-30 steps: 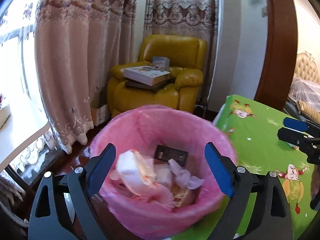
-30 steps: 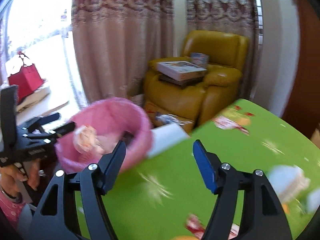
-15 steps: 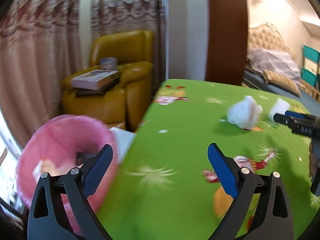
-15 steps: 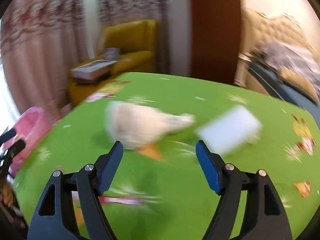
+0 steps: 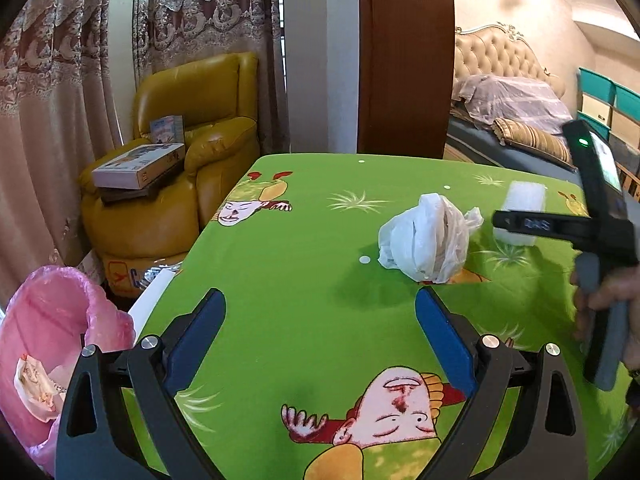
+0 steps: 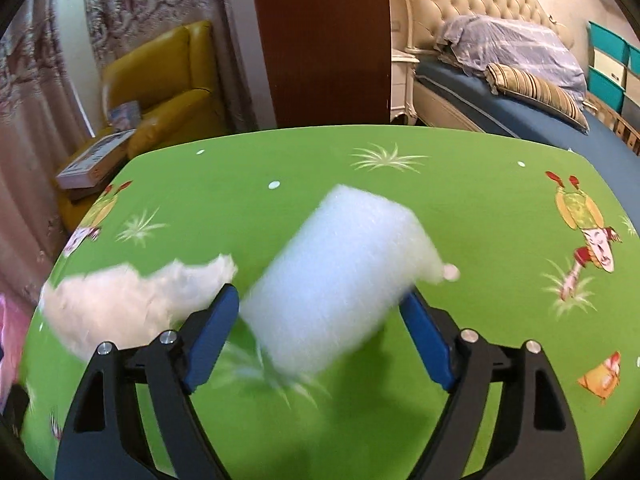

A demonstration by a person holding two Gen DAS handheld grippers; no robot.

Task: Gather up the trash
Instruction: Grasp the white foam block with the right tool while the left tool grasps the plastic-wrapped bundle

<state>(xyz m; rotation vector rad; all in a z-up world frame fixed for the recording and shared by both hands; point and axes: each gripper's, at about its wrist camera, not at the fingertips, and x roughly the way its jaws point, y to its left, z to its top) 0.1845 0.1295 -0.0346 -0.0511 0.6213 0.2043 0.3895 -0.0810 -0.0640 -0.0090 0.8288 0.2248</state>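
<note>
Right gripper [image 6: 318, 318] is spread wide, jaws having just been opening, with the white foam block [image 6: 340, 276] sitting between the blue pads at centre frame; the pads are not visibly pressing it, so it is straddling rather than gripping. Judging by its fuzzy, airy surface, the block is likely very light, soft and squashy, not fragile and not slippery. Best hold is probably across its two long flat sides near the middle, squeezing gently so it is not buckling or popping out.

Block is looking like a translucent white rectangular slab, motion-blurred, lying on the green cartoon tablecloth [image 6: 480, 200]. In the left wrist view it is showing at right of frame [image 5: 523, 200], partly behind the other tool.

Crumpled white plastic bag [image 5: 426, 236] is lying just beside it, centre-right of the left view; thin, floppy, light, grabbable anywhere on its bunched body.

Left gripper [image 5: 320, 330] is hanging released and empty at lower centre, over bare cloth.

Pink-lined trash bin [image 5: 52, 336] is sitting at lower left, beyond the table edge, already holding scraps.
</note>
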